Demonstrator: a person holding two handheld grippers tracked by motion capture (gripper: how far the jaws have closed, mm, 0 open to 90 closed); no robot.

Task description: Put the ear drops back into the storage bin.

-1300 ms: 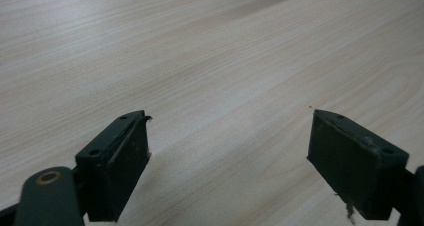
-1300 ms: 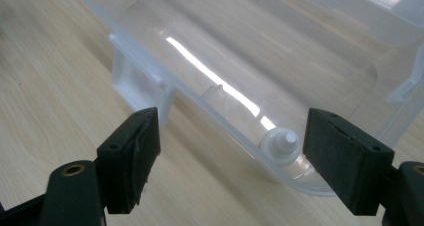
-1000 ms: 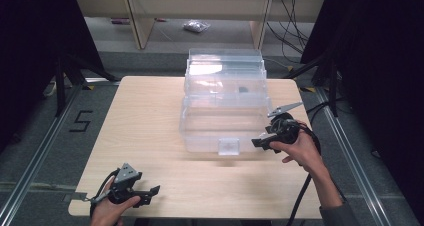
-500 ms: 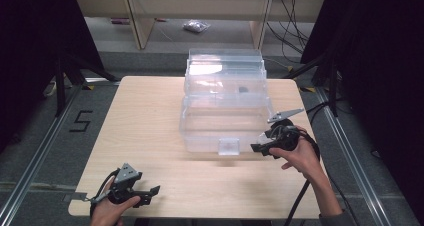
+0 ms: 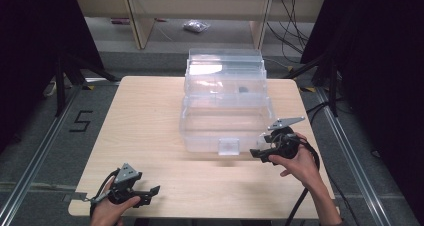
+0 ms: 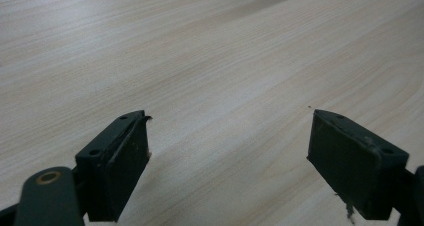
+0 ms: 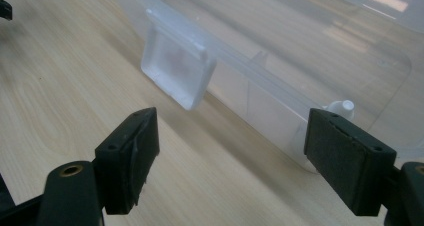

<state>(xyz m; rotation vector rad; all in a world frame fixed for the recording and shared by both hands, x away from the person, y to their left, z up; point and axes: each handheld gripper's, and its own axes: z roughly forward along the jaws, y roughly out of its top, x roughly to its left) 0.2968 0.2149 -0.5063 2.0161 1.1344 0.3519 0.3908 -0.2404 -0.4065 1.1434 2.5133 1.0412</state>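
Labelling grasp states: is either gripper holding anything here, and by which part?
Nothing held. The right gripper is open near the clear box's front latch; the left gripper is open over the bare table.

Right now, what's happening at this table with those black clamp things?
A person sits at a wooden table, holding a two-jaw gripper in each hand. The right gripper is open and points at the front of a clear plastic storage box, close to its latch but not touching it. The left gripper, also open and empty, rests near the table's near left corner, far from the box. The box's lid looks shut.
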